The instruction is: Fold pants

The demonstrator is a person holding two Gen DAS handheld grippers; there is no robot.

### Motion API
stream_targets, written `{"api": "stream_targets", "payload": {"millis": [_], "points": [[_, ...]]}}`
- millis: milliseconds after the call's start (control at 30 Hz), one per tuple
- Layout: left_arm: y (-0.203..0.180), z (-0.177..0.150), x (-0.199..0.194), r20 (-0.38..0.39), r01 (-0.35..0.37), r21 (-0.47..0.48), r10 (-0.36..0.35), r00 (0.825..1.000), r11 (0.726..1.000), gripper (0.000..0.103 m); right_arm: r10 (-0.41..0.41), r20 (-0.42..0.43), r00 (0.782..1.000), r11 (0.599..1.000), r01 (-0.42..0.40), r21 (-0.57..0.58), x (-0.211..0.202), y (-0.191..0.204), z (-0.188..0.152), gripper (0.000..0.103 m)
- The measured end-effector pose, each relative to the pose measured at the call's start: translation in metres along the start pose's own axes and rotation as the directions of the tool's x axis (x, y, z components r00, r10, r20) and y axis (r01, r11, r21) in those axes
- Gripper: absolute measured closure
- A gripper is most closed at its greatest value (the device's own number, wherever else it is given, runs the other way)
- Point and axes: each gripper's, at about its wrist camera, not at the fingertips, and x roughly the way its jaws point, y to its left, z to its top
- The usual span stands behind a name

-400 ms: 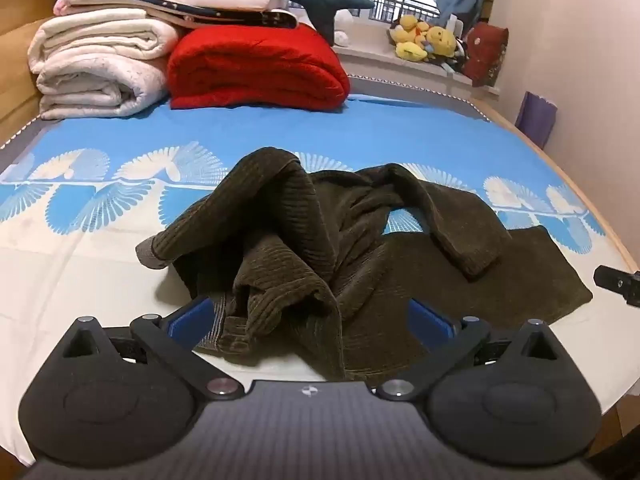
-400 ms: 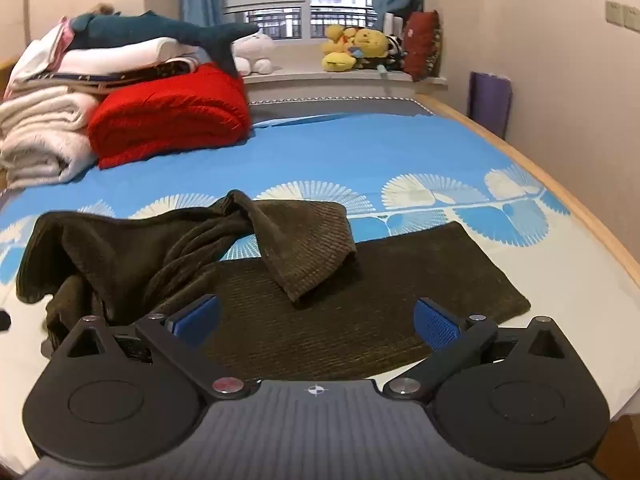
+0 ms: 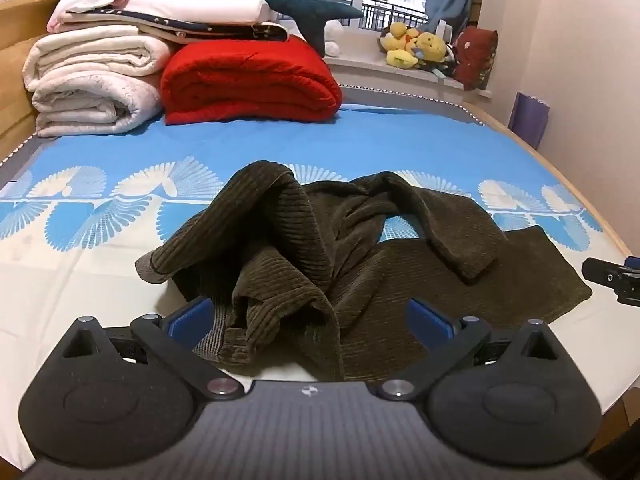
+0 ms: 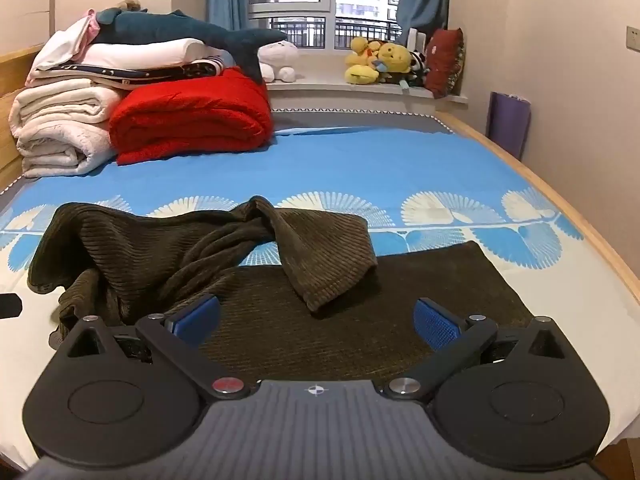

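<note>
Hand-held gripper (image 3: 310, 316) on your left and its right twin (image 4: 316, 320) both hover wide open and empty over the crumpled dark pants (image 3: 360, 264) near the bed's (image 3: 80, 280) edge; folding hasn't begun, so straighten them next.

One pants (image 3: 352, 256) — two tongs (image 3: 310, 318) (image 4: 316, 322) — one red blanket (image 3: 248, 80), perhaps four yellow plush toys (image 4: 374, 62).
</note>
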Motion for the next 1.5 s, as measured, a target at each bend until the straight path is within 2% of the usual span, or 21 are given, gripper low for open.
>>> {"api": "stream_targets", "payload": {"millis": [433, 600, 867, 1500], "points": [[-0.0055, -0.0009, 0.0041, 0.002, -0.019, 0.013, 0.019, 1.0, 1.0, 0.0, -0.003, 0.039, 0.999, 0.999, 0.005, -0.042, -0.0003, 0.0087, -0.0013, 0.001], [0.0, 0.0003, 0.0086, -0.043, 0.029, -0.043, -0.031, 0.999, 0.999, 0.0, 0.004, 0.024, 1.0, 1.0, -0.004, -0.022, 0.0023, 0.0073, -0.0022, 0.001], [-0.0048, -0.0005, 0.0068, -0.032, 0.029, 0.0, -0.029, 0.999, 1.0, 0.0, 0.011, 0.01, 1.0, 1.0, -0.011, -0.015, 0.0058, 0.0047, -0.0021, 0.001], [-0.0058, 0.0008, 0.0076, -0.044, 0.043, 0.004, -0.042, 0.998, 0.999, 0.0, 0.012, 0.005, 1.0, 1.0, -0.012, -0.025, 0.0062, 0.0034, -0.0038, 0.001]]}}
